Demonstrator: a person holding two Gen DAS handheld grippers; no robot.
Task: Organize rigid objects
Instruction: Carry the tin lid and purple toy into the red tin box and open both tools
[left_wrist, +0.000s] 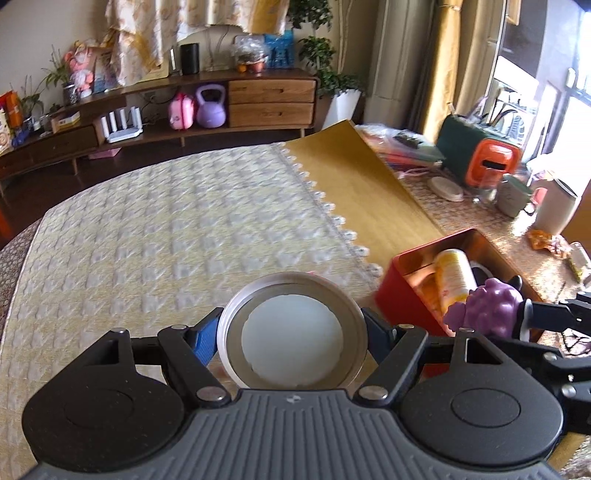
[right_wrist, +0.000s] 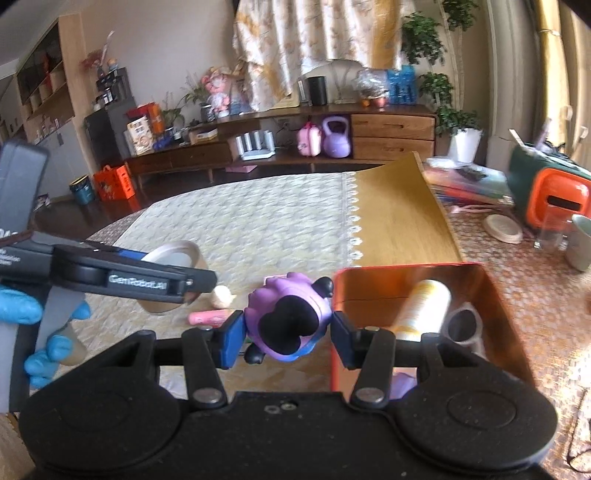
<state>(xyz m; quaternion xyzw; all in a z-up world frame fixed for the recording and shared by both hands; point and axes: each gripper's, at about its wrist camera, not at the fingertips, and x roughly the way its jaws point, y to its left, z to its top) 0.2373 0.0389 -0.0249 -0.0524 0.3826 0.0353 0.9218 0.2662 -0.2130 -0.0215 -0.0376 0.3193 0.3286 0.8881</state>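
Observation:
My left gripper (left_wrist: 291, 332) is shut on a round silver tin (left_wrist: 291, 332) with a white inside, held above the cloth-covered table; the tin also shows in the right wrist view (right_wrist: 173, 258). My right gripper (right_wrist: 288, 328) is shut on a purple and black toy figure (right_wrist: 288, 317), held just left of the red box (right_wrist: 495, 295). The toy also shows in the left wrist view (left_wrist: 487, 306). The red box (left_wrist: 391, 284) holds a yellow-white bottle (right_wrist: 424, 310) and a grey ring-shaped object (right_wrist: 461, 325).
A pink stick (right_wrist: 207, 317) and a small cream object (right_wrist: 221, 295) lie on the patterned cloth (right_wrist: 258, 229). A gold mat (right_wrist: 399, 214) lies behind the box. An orange and green appliance (right_wrist: 554, 195), cups and a white jar (left_wrist: 554, 206) stand at right.

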